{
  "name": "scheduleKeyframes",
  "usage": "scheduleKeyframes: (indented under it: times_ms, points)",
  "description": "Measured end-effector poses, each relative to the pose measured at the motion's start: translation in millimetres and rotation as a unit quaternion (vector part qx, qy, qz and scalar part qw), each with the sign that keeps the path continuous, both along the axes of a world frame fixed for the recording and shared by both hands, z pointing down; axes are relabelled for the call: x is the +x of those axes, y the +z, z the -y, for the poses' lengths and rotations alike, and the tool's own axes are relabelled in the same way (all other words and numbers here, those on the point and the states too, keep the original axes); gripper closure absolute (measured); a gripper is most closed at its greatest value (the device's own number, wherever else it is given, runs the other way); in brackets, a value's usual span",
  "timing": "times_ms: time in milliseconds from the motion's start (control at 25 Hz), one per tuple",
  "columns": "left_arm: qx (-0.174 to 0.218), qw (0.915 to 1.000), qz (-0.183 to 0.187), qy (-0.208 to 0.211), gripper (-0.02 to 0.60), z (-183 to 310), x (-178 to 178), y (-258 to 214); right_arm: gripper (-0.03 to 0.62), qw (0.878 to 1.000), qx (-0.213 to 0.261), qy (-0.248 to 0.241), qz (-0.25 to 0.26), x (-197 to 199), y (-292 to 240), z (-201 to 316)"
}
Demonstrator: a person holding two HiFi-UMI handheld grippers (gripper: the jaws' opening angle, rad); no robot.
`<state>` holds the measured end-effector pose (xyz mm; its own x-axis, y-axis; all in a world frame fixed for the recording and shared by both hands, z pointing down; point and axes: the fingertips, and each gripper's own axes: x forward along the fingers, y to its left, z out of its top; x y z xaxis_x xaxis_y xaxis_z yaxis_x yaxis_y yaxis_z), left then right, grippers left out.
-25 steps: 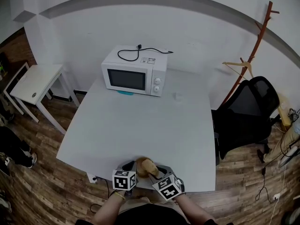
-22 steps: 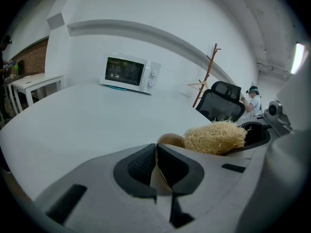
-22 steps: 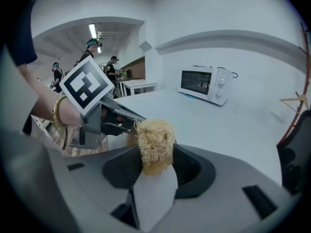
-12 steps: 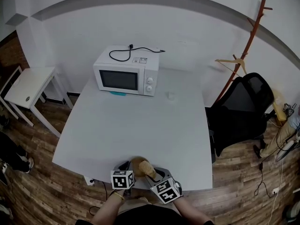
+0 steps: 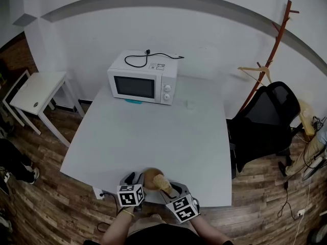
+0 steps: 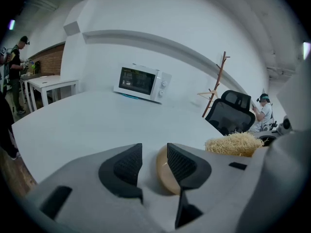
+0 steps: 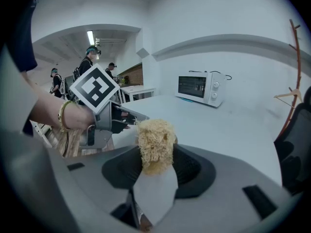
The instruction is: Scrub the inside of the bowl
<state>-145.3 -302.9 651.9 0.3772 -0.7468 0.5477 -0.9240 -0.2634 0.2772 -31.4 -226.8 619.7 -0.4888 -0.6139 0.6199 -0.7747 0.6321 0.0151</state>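
A tan bowl (image 5: pixel 147 176) sits at the near edge of the grey table (image 5: pixel 153 131). In the left gripper view the bowl (image 6: pixel 164 176) lies just past the right jaw, partly behind it. My left gripper (image 6: pixel 154 152) is opening, with a bare gap between its pads. My right gripper (image 7: pixel 155 155) is shut on a straw-coloured fibre scrubber (image 7: pixel 154 143) that stands up from its jaws. In the head view the scrubber (image 5: pixel 160 180) hangs over the bowl, with the left gripper (image 5: pixel 134 179) at the bowl's left and the right gripper (image 5: pixel 171 188) at its right.
A white microwave (image 5: pixel 143 81) with a cable on top stands at the table's far side. A black office chair (image 5: pixel 265 119) and a wooden coat stand (image 5: pixel 276 40) are to the right. A small white table (image 5: pixel 36 88) stands at the left. People stand in the background (image 7: pixel 90 64).
The head view has swayed a little. Both grippers, the bowl and the scrubber stay at the table's near edge. The left gripper's marker cube sits slightly further left and lower.
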Motion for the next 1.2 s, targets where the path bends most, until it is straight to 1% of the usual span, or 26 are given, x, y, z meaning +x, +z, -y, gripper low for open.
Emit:
scheduleKeyframes:
  times_ms: [200,320,400,520,560,800,1200]
  points:
    - [0.016,0.9992,-0.032,-0.02,0.437,-27,2,-24,0.418,0.999,0.027,0.009,0.034,3,-21,-12]
    - [0.028,0.9983,-0.041,-0.032,0.439,-51,7,-36,0.418,0.998,0.043,0.011,0.053,10,-35,-24]
    - [0.036,0.9976,-0.042,-0.043,0.459,-68,9,-44,0.418,0.997,0.05,0.011,0.062,15,-43,-35]
    - [0.041,0.9965,-0.042,-0.059,0.511,-97,15,-51,0.418,0.996,0.051,0.003,0.074,25,-51,-57]
    - [0.041,0.9963,-0.043,-0.062,0.517,-108,19,-53,0.418,0.996,0.049,0.0,0.077,30,-53,-66]
    - [0.042,0.9958,-0.042,-0.07,0.549,-166,46,-60,0.418,0.995,0.046,-0.012,0.092,59,-59,-117]
    - [0.06,0.9943,-0.056,-0.067,0.563,-249,87,-66,0.418,0.992,0.051,-0.017,0.11,96,-54,-198]
